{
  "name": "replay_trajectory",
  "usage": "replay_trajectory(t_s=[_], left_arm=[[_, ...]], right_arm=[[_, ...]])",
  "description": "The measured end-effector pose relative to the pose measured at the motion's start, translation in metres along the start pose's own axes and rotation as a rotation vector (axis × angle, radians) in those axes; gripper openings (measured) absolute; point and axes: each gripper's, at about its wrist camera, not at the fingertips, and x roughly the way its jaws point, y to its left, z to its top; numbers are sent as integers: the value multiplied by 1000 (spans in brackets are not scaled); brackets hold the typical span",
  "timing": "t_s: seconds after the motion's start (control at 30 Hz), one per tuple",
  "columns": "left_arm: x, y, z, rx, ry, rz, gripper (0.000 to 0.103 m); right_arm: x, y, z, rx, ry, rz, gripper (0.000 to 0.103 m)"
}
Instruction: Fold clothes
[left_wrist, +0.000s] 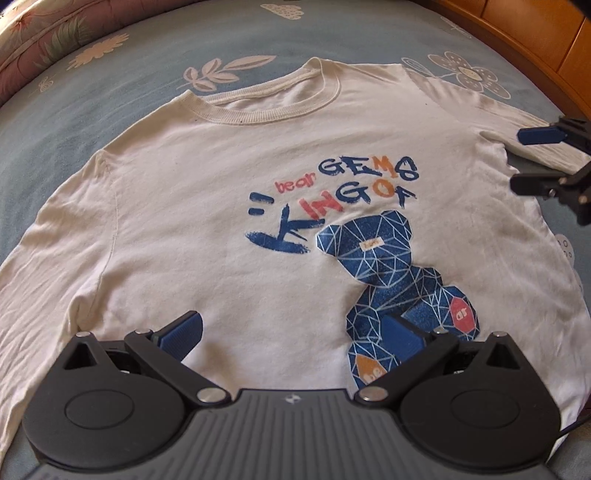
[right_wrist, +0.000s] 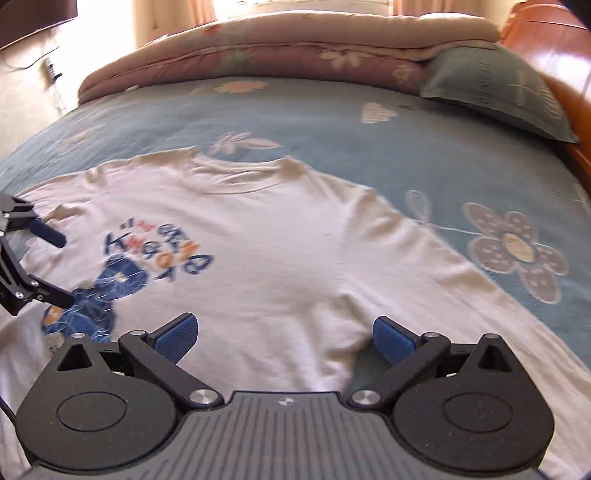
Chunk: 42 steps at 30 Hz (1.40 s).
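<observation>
Both tools hang with fingers spread wide and empty. The left tool (left_wrist: 291, 338) hovers over the lower chest of the white cotton T-shirt with a blue bear print (left_wrist: 229, 206); the right tool (right_wrist: 286, 338) sits at its armpit, nearer that sleeve. The shirt lies flat, collar away, on the blue flowered bed sheet (right_wrist: 332, 122).

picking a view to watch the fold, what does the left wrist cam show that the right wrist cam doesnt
Only the left wrist view shows the print sharply, its bear and lettering readable. Only the right wrist view shows the green pillow and folded quilt. Both show the white shirt flat on the blue sheet, with left gripper and right gripper open.
</observation>
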Motion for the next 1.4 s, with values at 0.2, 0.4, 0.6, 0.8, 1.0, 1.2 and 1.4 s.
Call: replay_trajectory(t_s=[0.2, 0.4, 0.6, 0.8, 1.0, 1.2, 1.4], left_arm=[[-11, 7, -41, 20, 43, -18, 102], [-25, 16, -47, 15, -5, -72, 102], [-20, 35, -47, -64, -10, -104, 102], [-32, 51, -54, -110, -1, -89, 102], [-17, 71, -23, -92, -61, -63, 102], [-23, 77, -34, -139, -43, -48, 102], [-42, 110, -32, -190, -107, 90, 102]], right_arm=[[30, 43, -12, -99, 114, 36, 103], [30, 47, -17, -141, 122, 10, 103], [33, 50, -14, -139, 137, -5, 103], [32, 51, -15, -134, 131, -13, 103], [32, 52, -16, -126, 123, -24, 103], [32, 52, -16, -126, 125, -25, 103], [33, 52, -16, -124, 120, -29, 103]])
